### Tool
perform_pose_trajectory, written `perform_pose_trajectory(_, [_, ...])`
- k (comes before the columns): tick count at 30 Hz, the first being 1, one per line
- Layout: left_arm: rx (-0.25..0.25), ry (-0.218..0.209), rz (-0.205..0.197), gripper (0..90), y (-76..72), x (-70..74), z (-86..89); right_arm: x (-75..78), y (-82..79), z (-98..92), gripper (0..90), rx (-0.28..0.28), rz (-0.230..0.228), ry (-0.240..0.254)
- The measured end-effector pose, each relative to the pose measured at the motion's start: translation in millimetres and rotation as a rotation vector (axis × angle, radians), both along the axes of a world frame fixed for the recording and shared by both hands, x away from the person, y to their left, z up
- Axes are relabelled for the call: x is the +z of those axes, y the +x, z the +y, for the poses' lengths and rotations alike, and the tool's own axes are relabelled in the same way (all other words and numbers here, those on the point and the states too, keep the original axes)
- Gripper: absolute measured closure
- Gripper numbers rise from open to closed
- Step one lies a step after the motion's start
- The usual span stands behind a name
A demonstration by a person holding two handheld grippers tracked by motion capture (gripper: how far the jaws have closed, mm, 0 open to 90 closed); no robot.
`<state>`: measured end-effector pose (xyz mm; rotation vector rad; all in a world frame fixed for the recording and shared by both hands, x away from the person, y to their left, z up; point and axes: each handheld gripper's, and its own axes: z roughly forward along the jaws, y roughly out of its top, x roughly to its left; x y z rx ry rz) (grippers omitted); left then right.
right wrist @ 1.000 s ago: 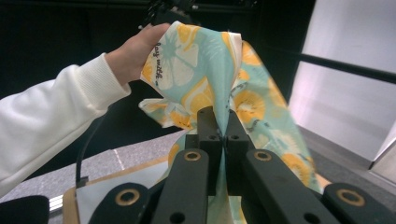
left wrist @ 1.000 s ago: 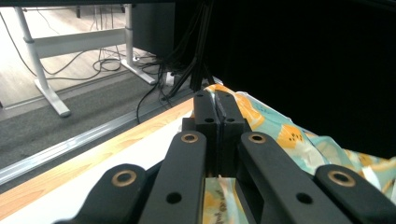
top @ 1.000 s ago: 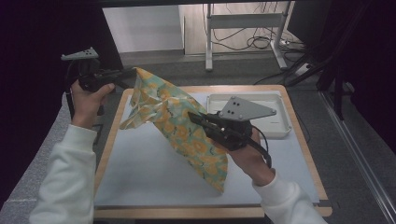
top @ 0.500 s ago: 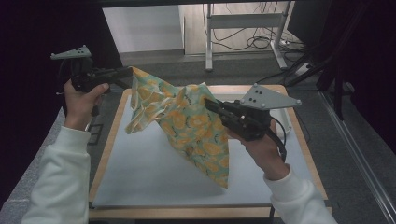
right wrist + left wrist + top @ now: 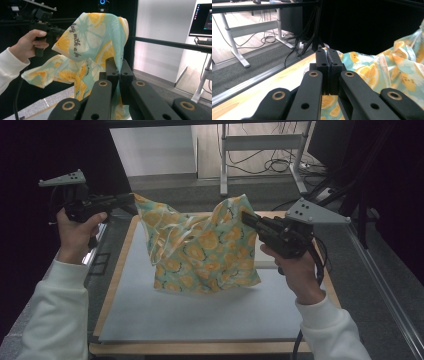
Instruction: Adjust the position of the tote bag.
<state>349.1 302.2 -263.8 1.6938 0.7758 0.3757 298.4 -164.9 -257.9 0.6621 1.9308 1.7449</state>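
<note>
Cloth (image 5: 202, 252) at frame centre, hanging above table (image 5: 200, 320). Left gripper (image 5: 131, 198) pinching upper-left corner, right gripper (image 5: 245, 218) pinching upper-right corner. Probably light, limp, prone to sagging; best held by corners, stretched taut.

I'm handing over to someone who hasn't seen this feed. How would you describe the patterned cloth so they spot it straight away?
Start at the wooden-edged table with the pale grey mat. Above its middle hangs a thin teal fabric printed with orange slices, stretched between the left gripper and the right gripper, each shut on an upper corner. It is the one soft, brightly coloured thing among black tools and plain surfaces.
</note>
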Motion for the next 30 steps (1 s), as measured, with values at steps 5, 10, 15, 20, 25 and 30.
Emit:
perform_pose_trajectory(5, [-0.004,-0.001,-0.017,90.0,-7.0,3.0,1.9,2.8,-0.8,-3.5,88.9,-0.005,-0.012,0.007])
perform_pose_trajectory(10, [-0.01,-0.005,-0.038,90.0,-18.0,9.9,5.2,8.7,1.7,-8.3,88.9,-0.02,-0.016,0.018])
perform_pose_trajectory(15, [-0.012,-0.003,-0.047,90.0,-24.8,12.3,6.2,9.7,3.5,-11.6,88.9,-0.026,-0.017,0.026])
perform_pose_trajectory(20, [-0.02,-0.004,-0.05,90.0,-32.0,9.0,6.7,7.1,6.3,-13.9,88.9,-0.033,-0.009,0.028])
perform_pose_trajectory(25, [-0.025,0.004,-0.043,90.0,-34.9,2.4,6.9,1.7,11.1,-15.0,88.9,-0.04,0.01,0.021])
perform_pose_trajectory(30, [-0.03,-0.011,-0.041,90.0,-36.2,-2.3,9.5,-5.5,15.1,-16.8,88.9,-0.041,0.028,0.023])
